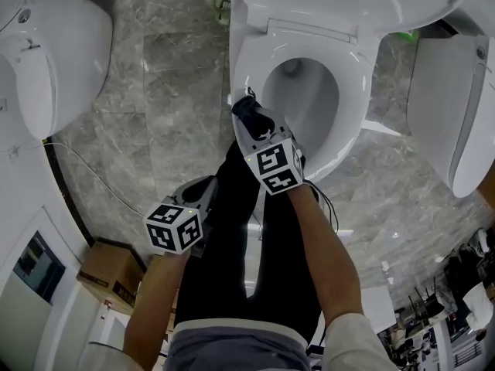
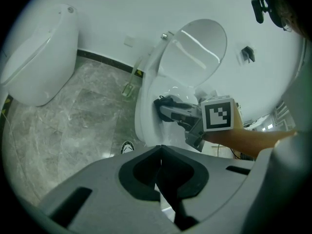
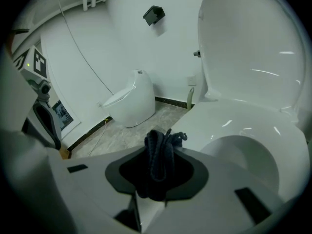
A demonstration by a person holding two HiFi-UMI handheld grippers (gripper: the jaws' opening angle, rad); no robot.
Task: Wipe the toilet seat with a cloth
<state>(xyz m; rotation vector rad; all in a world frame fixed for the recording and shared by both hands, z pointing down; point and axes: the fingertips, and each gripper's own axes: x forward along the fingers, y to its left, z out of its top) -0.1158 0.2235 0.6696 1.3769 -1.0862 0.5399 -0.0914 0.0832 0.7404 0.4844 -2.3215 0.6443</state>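
Right gripper view: my right tongs [image 3: 157, 182] are clamped on the cloth [image 3: 159, 155], a dark bunched wad that sticks out past the tips. The jaws are closed tight around it.

- The toilet seat [image 3: 234, 121] lies ahead and to the right of the tips. The near left part of its ring is just under the cloth. I cannot tell from here whether the cloth is pressed on the ring or just above it.
- The bowl opening is further right and a little ahead. The raised lid [image 3: 253, 43] stands upright beyond it.
- The ring's long axis runs from me toward the lid hinge. The cloth sits on the left limb, near the front.

Head view: this shows the same thing. The cloth-bearing tip is at the left outer edge of the seat, and the rest of the ring curves away to the right of it.

Left gripper view: my left tongs [image 2: 161, 172] are closed on nothing. They hang well back over the floor [image 2: 73, 121], with the seat ahead of them and well apart.

Judgement: the right tongs are the nearer and the only ones with a cloth. The next stroke should follow the ring, forward along the left limb or right across the front. Most of the ring still looks unwiped.
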